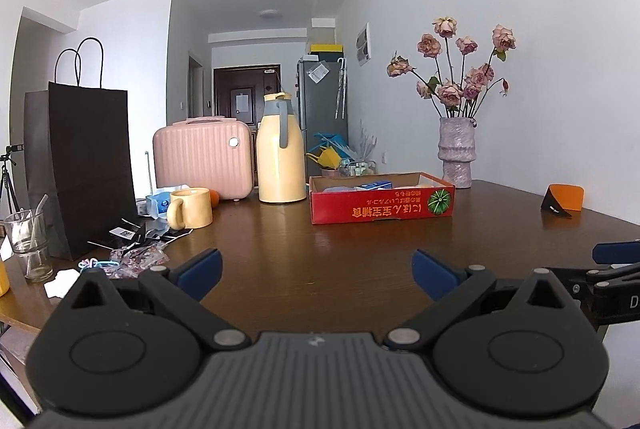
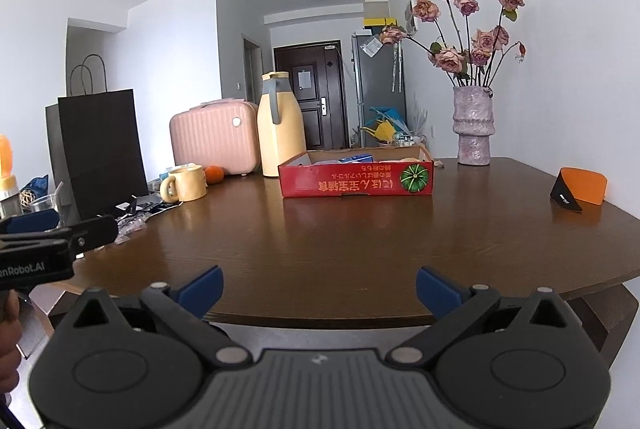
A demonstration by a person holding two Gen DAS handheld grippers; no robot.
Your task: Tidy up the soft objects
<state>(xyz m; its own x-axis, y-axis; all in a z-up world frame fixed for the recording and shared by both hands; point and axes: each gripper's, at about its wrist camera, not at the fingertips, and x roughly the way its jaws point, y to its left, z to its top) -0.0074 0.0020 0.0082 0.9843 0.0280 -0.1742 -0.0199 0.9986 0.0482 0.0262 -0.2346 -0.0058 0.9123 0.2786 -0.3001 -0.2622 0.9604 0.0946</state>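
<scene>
A red cardboard tray (image 1: 382, 207) (image 2: 356, 181) stands at the far middle of the brown table (image 1: 320, 261) (image 2: 340, 241); a blue-and-white pack (image 1: 374, 185) (image 2: 356, 159) and other items lie in it, mostly hidden by its wall. My left gripper (image 1: 318, 275) is open and empty above the table's near part. My right gripper (image 2: 319, 289) is open and empty at the table's front edge. Each gripper shows at the edge of the other's view. An orange and black folded piece (image 1: 564, 201) (image 2: 580, 189) lies at the right.
A yellow jug (image 1: 280, 149) (image 2: 278, 125), pink case (image 1: 204, 157) (image 2: 214, 139), yellow mug (image 1: 192, 207) (image 2: 186, 183), black paper bag (image 1: 92, 165) (image 2: 102, 153) and small clutter (image 1: 136, 253) stand at the left. A vase of roses (image 1: 458, 153) (image 2: 474, 125) stands at the back right.
</scene>
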